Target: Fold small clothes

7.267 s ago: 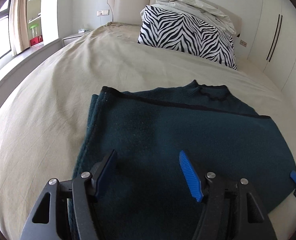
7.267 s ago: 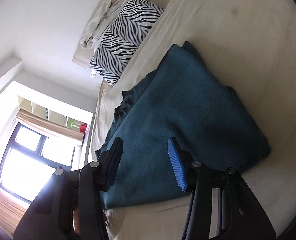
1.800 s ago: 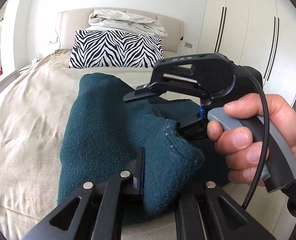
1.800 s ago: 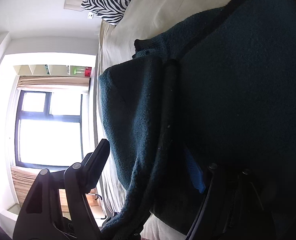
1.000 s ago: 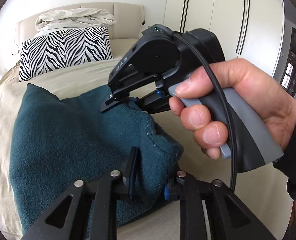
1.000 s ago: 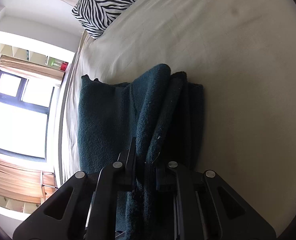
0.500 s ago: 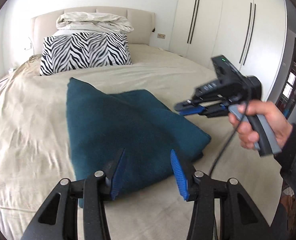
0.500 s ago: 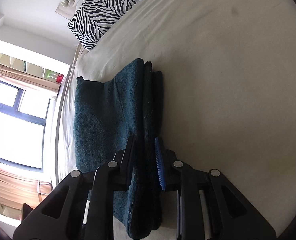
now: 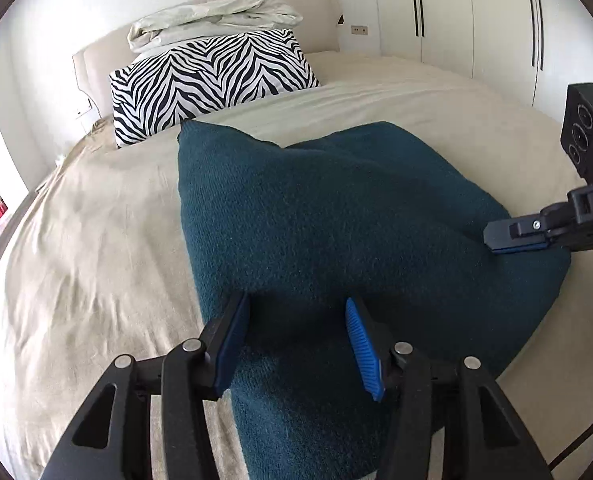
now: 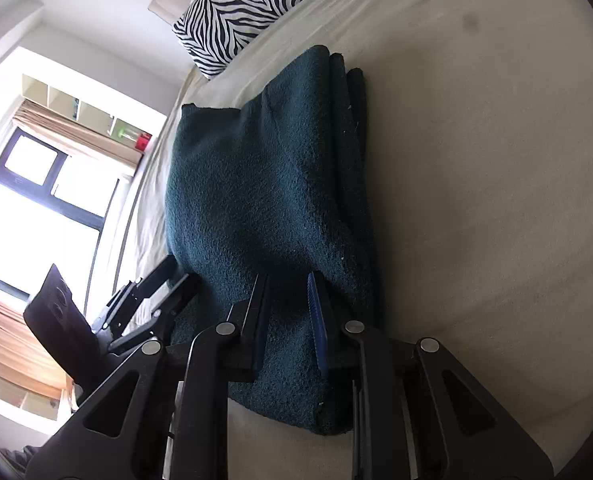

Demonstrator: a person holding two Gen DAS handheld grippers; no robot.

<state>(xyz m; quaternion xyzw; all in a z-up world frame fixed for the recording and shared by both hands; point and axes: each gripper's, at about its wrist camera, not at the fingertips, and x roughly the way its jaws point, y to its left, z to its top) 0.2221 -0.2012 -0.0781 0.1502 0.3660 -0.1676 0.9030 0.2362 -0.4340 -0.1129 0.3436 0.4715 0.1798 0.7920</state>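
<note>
A dark teal knitted garment [image 9: 336,240] lies folded on the beige bedsheet [image 9: 88,248], in the near half of the bed, well apart from the zebra-striped pillow [image 9: 212,80] at the headboard [image 9: 96,60]. In the left wrist view its long axis runs from the near edge of the bed away toward the pillow, with one far corner standing up in a small peak that points toward the pillow. In the right wrist view the same axis runs up the picture, and the stacked fold layers show as parallel ridges along the garment's right side [image 10: 348,152].

The left gripper [image 9: 296,336] hovers over the near end of the garment with its blue-padded fingers [image 9: 362,344] spread wide apart; nothing is between them but the cloth lying below, and it grips nothing. In the right wrist view it appears at the lower left, beside the garment's near left corner [image 10: 152,292].

The right gripper [image 10: 288,312] has its fingers parted by a moderate gap over the garment's near right portion. Whether the pads touch the cloth cannot be told, but they do not pinch it. In the left wrist view it enters from the right edge, its tip [image 9: 512,236] over the garment's right side.

A crumpled pale duvet [image 9: 212,20] sits on top of the pillow. White wardrobe doors [image 9: 476,20] stand beyond the bed, and a window [image 10: 44,216] lies on the opposite side.
</note>
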